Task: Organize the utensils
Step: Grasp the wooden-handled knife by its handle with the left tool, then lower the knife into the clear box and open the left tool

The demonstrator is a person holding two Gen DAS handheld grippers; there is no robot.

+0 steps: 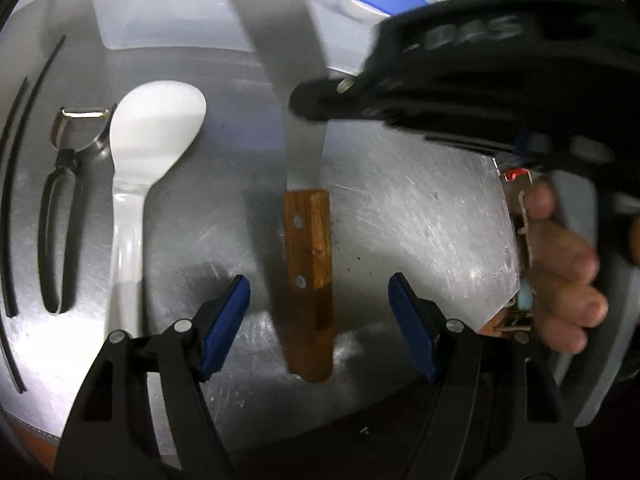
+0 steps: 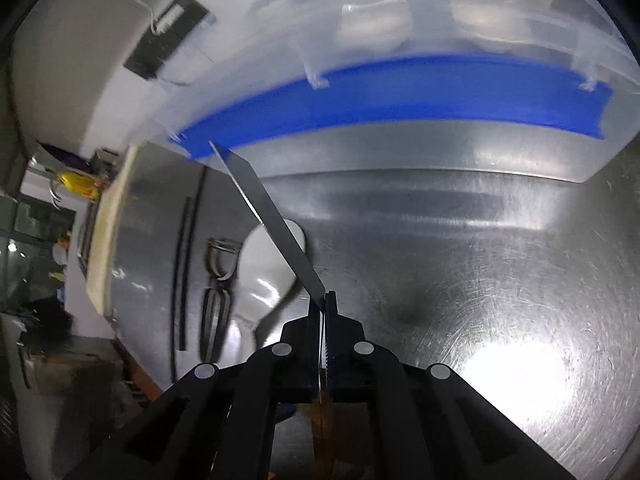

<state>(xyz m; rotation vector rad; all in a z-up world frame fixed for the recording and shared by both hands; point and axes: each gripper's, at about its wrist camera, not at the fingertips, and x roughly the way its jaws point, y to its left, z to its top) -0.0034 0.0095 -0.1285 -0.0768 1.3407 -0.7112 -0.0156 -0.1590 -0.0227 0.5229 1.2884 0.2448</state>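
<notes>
A knife with a flat steel blade [image 1: 280, 40] and a wooden handle [image 1: 308, 280] hangs tilted over the steel table [image 1: 420, 220]. My right gripper [image 1: 320, 104] comes in from the upper right and is shut on the blade. In the right wrist view its jaws [image 2: 324, 304] pinch the dark blade [image 2: 264, 208] edge-on, and the handle [image 2: 322, 420] shows below them. My left gripper [image 1: 320, 292] is open. Its blue pads [image 1: 228, 320] stand on either side of the handle and clear of it.
A white plastic spoon [image 1: 156, 120] and a metal peeler [image 1: 76, 132] lie on the table to the left, beside black strips [image 1: 24, 160]. A clear container with a blue seal [image 2: 400, 92] stands at the back. A person's hand [image 1: 560, 260] holds the right gripper's body.
</notes>
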